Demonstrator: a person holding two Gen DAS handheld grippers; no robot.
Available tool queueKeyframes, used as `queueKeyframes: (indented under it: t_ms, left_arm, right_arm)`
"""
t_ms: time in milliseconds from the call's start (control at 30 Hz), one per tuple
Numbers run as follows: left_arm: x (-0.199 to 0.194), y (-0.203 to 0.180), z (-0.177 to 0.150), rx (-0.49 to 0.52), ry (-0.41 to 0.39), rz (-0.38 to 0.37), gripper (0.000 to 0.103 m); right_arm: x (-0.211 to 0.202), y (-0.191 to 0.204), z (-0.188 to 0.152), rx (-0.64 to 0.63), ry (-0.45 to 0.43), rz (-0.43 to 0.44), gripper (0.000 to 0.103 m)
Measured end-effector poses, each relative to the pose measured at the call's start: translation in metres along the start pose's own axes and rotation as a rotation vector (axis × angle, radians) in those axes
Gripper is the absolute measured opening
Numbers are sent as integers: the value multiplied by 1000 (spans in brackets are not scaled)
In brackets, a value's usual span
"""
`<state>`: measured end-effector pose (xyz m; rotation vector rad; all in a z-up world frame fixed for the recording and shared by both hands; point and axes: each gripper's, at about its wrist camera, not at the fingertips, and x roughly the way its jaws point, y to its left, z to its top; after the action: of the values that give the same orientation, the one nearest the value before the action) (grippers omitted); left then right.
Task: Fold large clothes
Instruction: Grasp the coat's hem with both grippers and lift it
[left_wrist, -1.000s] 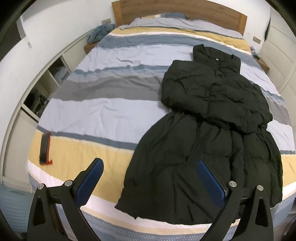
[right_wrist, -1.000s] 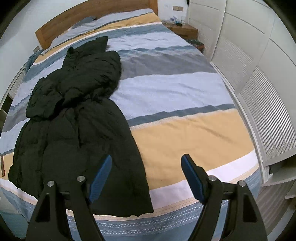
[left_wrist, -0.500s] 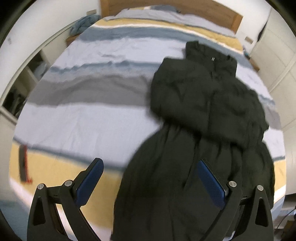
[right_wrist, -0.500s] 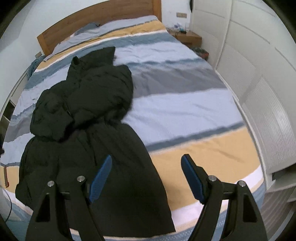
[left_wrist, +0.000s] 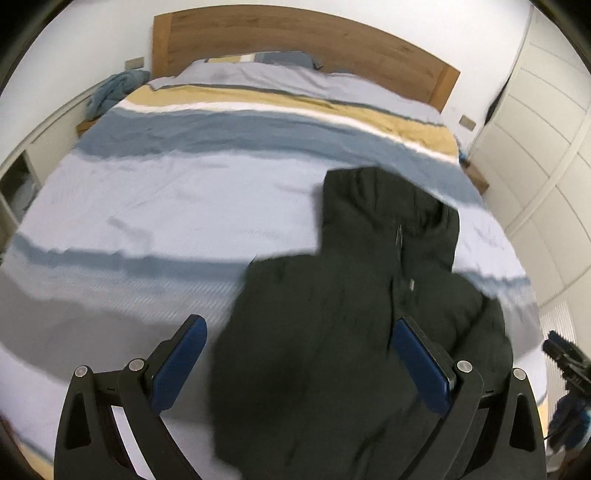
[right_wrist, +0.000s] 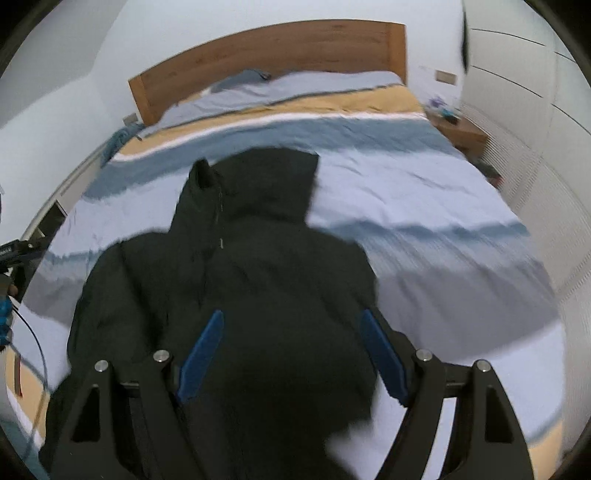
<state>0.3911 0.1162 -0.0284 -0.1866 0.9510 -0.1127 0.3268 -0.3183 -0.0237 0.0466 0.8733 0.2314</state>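
**Closing in on the coat's upper body with both grippers**

The long black quilted puffer coat (left_wrist: 332, 332) is lying lengthwise on the striped blue, grey and yellow bedcover (left_wrist: 147, 206), collar toward the wooden headboard (left_wrist: 295, 40) at twelve o'clock and skirt running down to six o'clock under both cameras. Its sleeves are looking already drawn across the chest, though the blur is making that hard to confirm.

The left gripper (left_wrist: 299, 358) is hovering over the coat's left flank with its blue-padded jaws spread wide and nothing between them; the coat's edge is sitting at about seven o'clock from its midpoint. The right gripper (right_wrist: 291, 354) is hanging over the chest, jaws likewise standing wide apart and pinching nothing.

To do this step well, I would judge that each gripper should be settling at matching spots on the two sides, one at nine o'clock and one at three, before closing. Puffy, slippery fabric is calling for a deep bite through all layers, and for both hands lifting together so that the fold is landing square.
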Motion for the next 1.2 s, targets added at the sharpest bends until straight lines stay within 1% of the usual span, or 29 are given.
queueKeyframes:
  t_ms: [133, 200, 333, 433, 500, 667, 867, 1000, 1067, 1100, 1133, 1167, 1200]
  left_arm:
    - [64, -15, 36, -50, 4, -37, 100]
    - [88, -20, 49, -71, 6, -42, 100]
    - [127, -21, 66, -106, 15, -69, 100]
    - [149, -19, 74, -127, 22, -83, 100]
    - [166, -16, 78, -153, 34, -102, 100]
    - [204, -14, 83, -208, 78, -123, 100]
    - [234, -23, 83, -225, 108, -118, 100]
    - [249, -33, 87, -218, 129, -102, 98]
    - [255, -37, 89, -226, 155, -102, 89]
    - [258, -41, 90, -223, 173, -101, 74]
    - [261, -46, 91, -219, 189, -108, 57]
    - [262, -49, 92, -216, 196, -109, 48]
    - [261, -51, 92, -207, 200, -105, 32]
  right_arm:
    - [66, -4, 47, 31, -18, 37, 76]
    - [95, -4, 67, 36, -23, 38, 76]
    - [151, -11, 105, 107, -29, 74, 76]
    - [189, -20, 129, 168, -26, 62, 76]
    - [211, -26, 138, 209, -24, 61, 76]
    - [252, -32, 149, 226, 7, 34, 76]
    - [274, -35, 158, 247, 14, 49, 76]
    - [289, -37, 161, 276, 49, 58, 76]
    - [292, -36, 162, 288, 56, 70, 71]
    - [293, -34, 164, 281, 62, 75, 56]
    - [293, -31, 165, 268, 68, 76, 48]
    - [292, -30, 167, 262, 67, 85, 35]
    - [289, -27, 168, 254, 63, 114, 17]
